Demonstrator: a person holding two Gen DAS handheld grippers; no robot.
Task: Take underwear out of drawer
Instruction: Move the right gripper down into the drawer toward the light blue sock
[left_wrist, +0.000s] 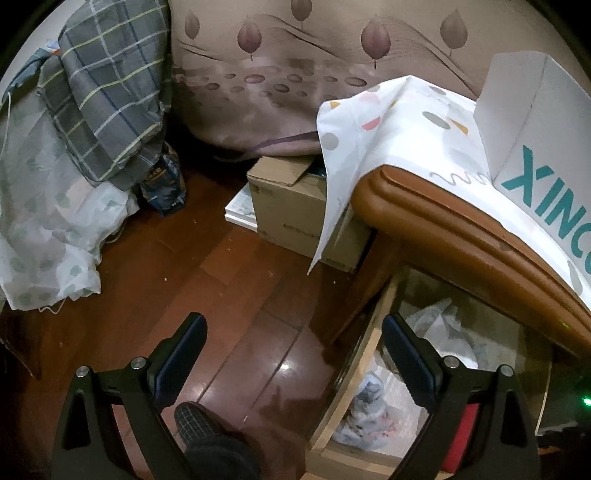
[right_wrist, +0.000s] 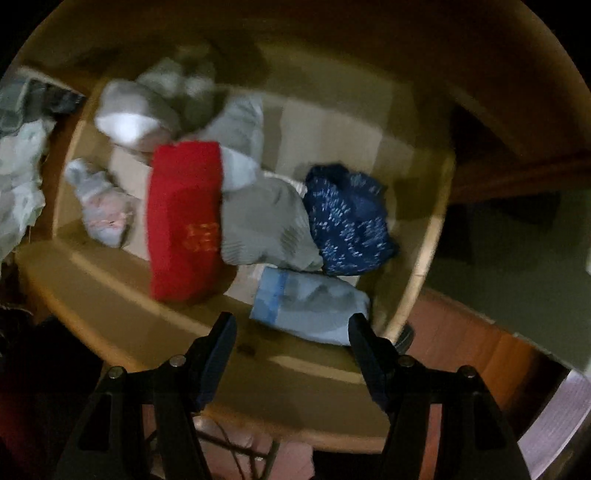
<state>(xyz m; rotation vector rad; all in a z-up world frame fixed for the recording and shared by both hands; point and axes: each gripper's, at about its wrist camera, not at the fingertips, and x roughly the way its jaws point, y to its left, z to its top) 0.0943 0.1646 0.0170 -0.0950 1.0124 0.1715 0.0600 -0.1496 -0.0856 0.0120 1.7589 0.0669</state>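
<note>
1. Drawer (right_wrist: 424, 236) — pale wood, pulled out from under a brown dresser top (left_wrist: 461, 221). It stands open so the contents can be reached from above. Its front rail curves across the lower part of the right wrist view; its right wall runs just beside the blue garments. Bare drawer floor shows at the far right and along the front, and this is the freest room for lowering a tool.

2. Floor (left_wrist: 221, 280) — dark red boards, open to the left of the drawer; a cardboard box (left_wrist: 291, 206) sits farther back by the dresser corner.

3. Red folded item (right_wrist: 184, 218) — left of centre, standing high among the soft bundles; probably not the target.

4. Underwear, rolled or folded to save room. The grey bundle (right_wrist: 266, 225) touches the red item. The dark blue patterned bundle (right_wrist: 347, 221) lies against the right wall. The light blue bundle (right_wrist: 310, 306) is nearest the front rail.

5. Right claw (right_wrist: 291, 332) — wide, nothing between the pads, pointing steeply down above the front rail with the light blue bundle just beyond its tips. The view is blurred.

6. Left claw (left_wrist: 291, 339) — wide and empty, over the floor by the drawer's left wall, clear of the reach.
</note>
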